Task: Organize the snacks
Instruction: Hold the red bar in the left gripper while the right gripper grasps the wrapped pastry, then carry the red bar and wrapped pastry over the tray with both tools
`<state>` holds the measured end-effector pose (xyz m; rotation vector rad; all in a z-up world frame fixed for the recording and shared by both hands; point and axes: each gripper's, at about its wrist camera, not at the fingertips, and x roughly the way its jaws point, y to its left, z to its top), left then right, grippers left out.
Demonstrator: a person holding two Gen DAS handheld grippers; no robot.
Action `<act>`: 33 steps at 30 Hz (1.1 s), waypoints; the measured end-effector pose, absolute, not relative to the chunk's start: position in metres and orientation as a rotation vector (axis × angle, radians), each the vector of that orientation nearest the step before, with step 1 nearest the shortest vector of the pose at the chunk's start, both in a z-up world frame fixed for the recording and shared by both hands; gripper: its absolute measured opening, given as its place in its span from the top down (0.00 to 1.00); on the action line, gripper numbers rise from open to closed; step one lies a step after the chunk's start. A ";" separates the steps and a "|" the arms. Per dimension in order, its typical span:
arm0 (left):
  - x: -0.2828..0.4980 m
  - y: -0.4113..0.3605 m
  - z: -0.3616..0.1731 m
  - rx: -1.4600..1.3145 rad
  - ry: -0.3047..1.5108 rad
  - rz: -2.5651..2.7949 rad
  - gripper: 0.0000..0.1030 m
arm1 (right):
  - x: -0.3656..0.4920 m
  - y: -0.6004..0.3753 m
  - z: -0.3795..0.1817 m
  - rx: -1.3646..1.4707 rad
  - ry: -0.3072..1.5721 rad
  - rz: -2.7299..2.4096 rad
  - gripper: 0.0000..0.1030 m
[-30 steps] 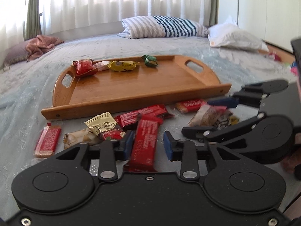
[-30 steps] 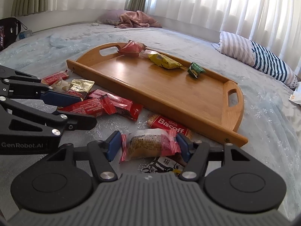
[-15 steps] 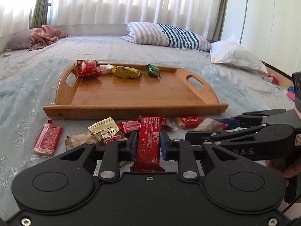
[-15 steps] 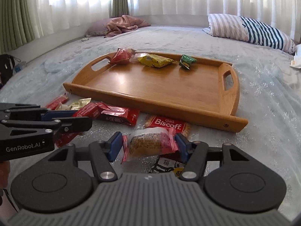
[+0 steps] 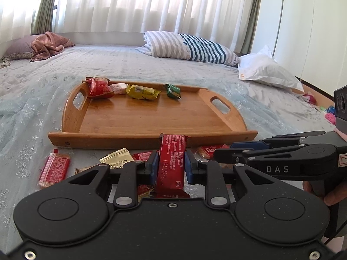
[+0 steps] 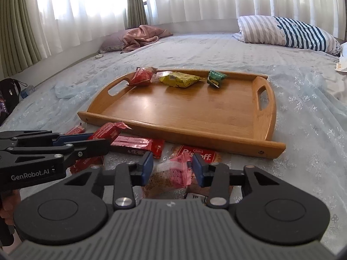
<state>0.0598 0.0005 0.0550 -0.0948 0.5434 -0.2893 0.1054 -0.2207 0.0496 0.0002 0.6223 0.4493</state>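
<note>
The left gripper (image 5: pixel 169 169) has clamped the long red snack bar (image 5: pixel 172 162) and lifted its far end level with the near rim of the wooden tray (image 5: pixel 151 140). The right gripper (image 6: pixel 172 170) has narrowed around the clear cake packet with red ends (image 6: pixel 171 174); actual contact is unclear. Both snacks look bound for the tray, where four already line the far edge.

The red bar's (image 5: pixel 172 162) lower end is hidden behind the left gripper (image 5: pixel 170 169) body. The Biscoff pack's (image 6: pixel 196 152) lettering is partly covered by a pink-wrapped cake (image 6: pixel 171 174).
</note>
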 end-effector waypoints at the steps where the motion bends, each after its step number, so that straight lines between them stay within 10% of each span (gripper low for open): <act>1: 0.060 0.001 0.055 -0.100 0.542 -0.287 0.77 | 0.106 -0.221 0.050 0.000 0.619 0.447 0.55; 6: 0.061 0.006 0.055 -0.114 0.540 -0.278 0.77 | 0.104 -0.216 0.047 -0.012 0.638 0.452 0.17; 16: 0.062 0.015 0.052 -0.129 0.552 -0.251 0.77 | 0.097 -0.186 0.034 -0.267 0.622 0.444 0.17; 22: 0.061 0.016 0.050 -0.123 0.559 -0.244 0.77 | 0.099 -0.178 0.026 -0.316 0.630 0.451 0.38; 33: 0.065 0.018 0.050 -0.142 0.565 -0.258 0.77 | 0.104 -0.190 0.043 -0.175 0.627 0.456 0.48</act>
